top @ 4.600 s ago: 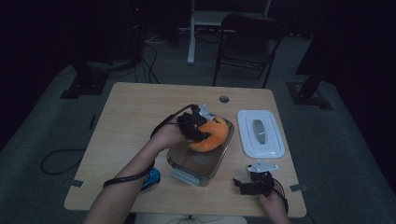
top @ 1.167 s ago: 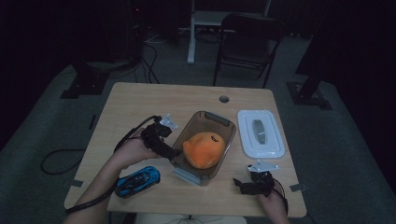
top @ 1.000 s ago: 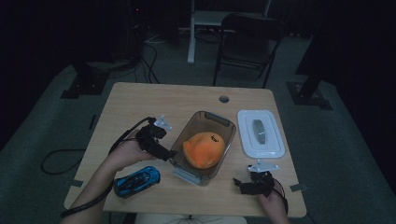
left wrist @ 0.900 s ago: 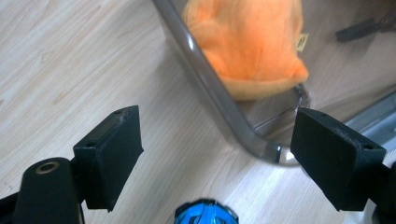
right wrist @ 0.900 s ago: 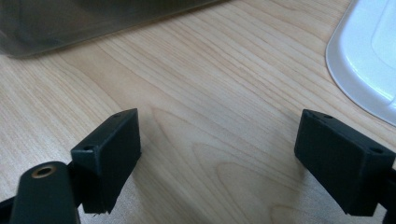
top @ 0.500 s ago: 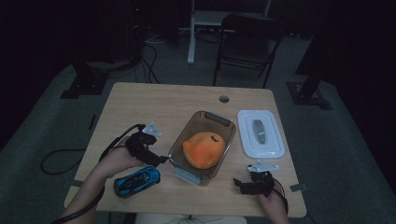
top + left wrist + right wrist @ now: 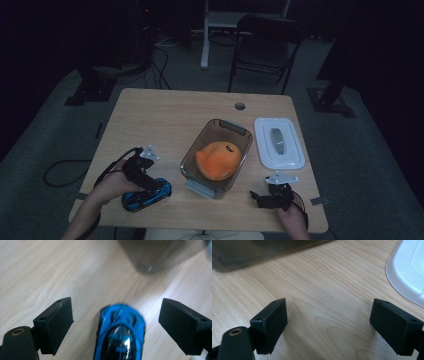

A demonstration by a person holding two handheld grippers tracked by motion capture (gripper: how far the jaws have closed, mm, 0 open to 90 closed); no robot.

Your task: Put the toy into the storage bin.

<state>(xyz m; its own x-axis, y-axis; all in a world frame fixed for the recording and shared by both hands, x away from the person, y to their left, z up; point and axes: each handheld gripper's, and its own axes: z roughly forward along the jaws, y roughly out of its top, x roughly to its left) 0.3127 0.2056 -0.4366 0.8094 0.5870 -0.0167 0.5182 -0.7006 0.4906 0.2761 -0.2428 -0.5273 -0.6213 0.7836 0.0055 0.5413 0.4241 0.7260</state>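
Observation:
A blue toy car (image 7: 146, 194) lies on the wooden table (image 7: 165, 125) near its front left. My left gripper (image 7: 148, 181) is lowered over the car. In the left gripper view the car (image 7: 120, 335) lies between the two black jaws with a gap on each side. My left gripper (image 7: 116, 311) is open and its jaws have just been opening wider. An orange soft toy (image 7: 220, 160) sits in a clear container (image 7: 191, 161) at mid-table. My right gripper (image 7: 259, 196) rests open at the front right, and between its jaws (image 7: 328, 315) there is bare wood.
A white lid (image 7: 278, 142) lies flat to the right of the container; its edge (image 7: 409, 270) is just beyond my right gripper. The container's corner (image 7: 150, 255) is close ahead of the car. A folding chair (image 7: 265, 45) stands behind the table.
My left gripper has come away from the container, moving left, toward the front edge and down until it straddles the blue car. The right gripper has stayed put.

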